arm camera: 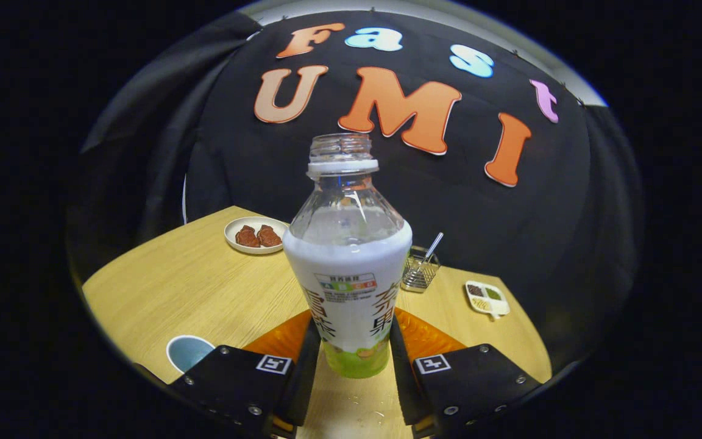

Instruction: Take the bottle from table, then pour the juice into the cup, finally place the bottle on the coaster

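Bottle (351,286) clamped between gripper (351,360) jaws

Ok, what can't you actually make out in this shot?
- Cup: partly hidden by the fingers' mount near the bottle; contents can't be told.
- Coaster: the orange piece behind the gripper may be it, mostly covered.
- Bottle's foot: whether it rests on the table or is lifted is unclear.
- Small dish beyond the wire holder: contents too small.
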The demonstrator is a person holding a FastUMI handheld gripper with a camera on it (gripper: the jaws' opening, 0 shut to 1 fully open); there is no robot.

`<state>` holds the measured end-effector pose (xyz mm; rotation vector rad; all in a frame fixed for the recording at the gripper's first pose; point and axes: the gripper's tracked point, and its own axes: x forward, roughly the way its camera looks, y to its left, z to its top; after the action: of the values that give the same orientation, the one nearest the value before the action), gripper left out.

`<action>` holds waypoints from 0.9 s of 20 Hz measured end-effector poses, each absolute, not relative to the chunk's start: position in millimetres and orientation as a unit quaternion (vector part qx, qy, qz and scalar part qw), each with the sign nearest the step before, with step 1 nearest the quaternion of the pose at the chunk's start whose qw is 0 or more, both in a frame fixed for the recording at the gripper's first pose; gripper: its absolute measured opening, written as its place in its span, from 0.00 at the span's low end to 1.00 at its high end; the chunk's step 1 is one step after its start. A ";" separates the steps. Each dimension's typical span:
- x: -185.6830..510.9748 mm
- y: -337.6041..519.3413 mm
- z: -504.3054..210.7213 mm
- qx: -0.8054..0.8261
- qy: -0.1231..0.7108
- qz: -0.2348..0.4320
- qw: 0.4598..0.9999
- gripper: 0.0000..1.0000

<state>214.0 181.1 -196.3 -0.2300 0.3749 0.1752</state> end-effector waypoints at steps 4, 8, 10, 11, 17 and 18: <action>243.3 166.0 -224.1 -0.070 0.199 0.083 0.974 0.59; 263.1 168.2 -244.8 -0.045 0.207 0.094 0.973 0.59; 270.5 168.5 -256.9 -0.034 0.215 0.097 0.971 0.59; 273.9 167.6 -261.2 -0.029 0.217 0.098 0.971 0.59; 282.2 161.9 -285.7 -0.021 0.231 0.095 0.968 0.59; 282.9 162.2 -285.4 -0.020 0.226 0.096 0.969 0.59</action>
<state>282.9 162.2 -285.4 -0.0413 0.4576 0.1930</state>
